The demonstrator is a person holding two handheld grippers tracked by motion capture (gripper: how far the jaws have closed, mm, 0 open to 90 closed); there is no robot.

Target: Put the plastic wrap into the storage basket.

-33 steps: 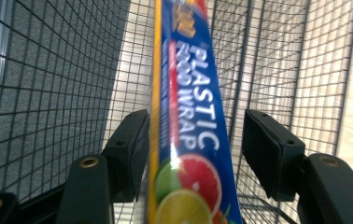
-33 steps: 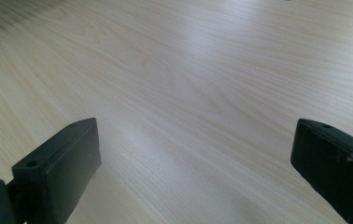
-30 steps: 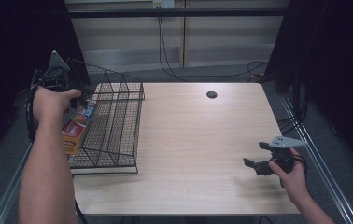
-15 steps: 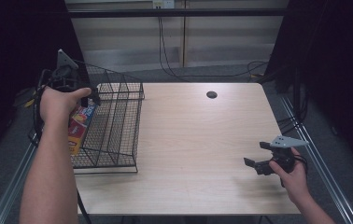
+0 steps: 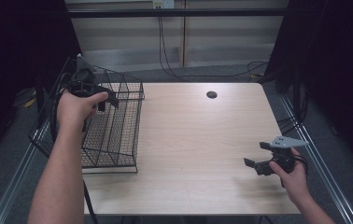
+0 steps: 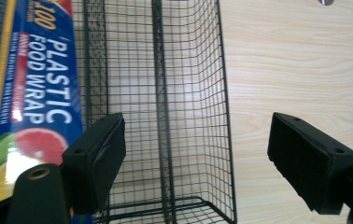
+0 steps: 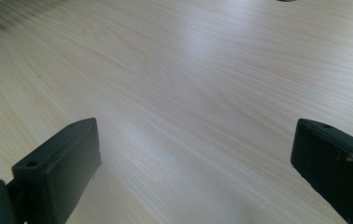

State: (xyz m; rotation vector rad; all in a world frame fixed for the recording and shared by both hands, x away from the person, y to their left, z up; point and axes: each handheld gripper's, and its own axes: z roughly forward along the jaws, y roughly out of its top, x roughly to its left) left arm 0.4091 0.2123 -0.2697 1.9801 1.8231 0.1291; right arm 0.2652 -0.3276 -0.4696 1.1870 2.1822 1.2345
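A black wire basket (image 5: 114, 135) stands on the left part of the light wooden table (image 5: 202, 140). My left gripper (image 5: 107, 102) hovers over the basket's far left corner, held in a hand. In the left gripper view its jaws (image 6: 193, 130) stand open with nothing between them; they have just been opening. A blue plastic food wrap box (image 6: 39, 102) lies lengthwise beside the basket's wire wall (image 6: 163, 93), left of the left jaw. I cannot tell whether it rests inside the basket. My right gripper (image 5: 256, 154) rests open near the table's front right, over bare wood (image 7: 193, 135).
A dark round hole (image 5: 211, 94) sits in the table near its far edge. Metal rails run along both sides of the table. Cables hang behind it. Dark curtains close off both sides.
The left hand has moved right and toward the far end of the basket. Its jaws have opened, and the box it held now lies apart from them. The right hand has not moved.
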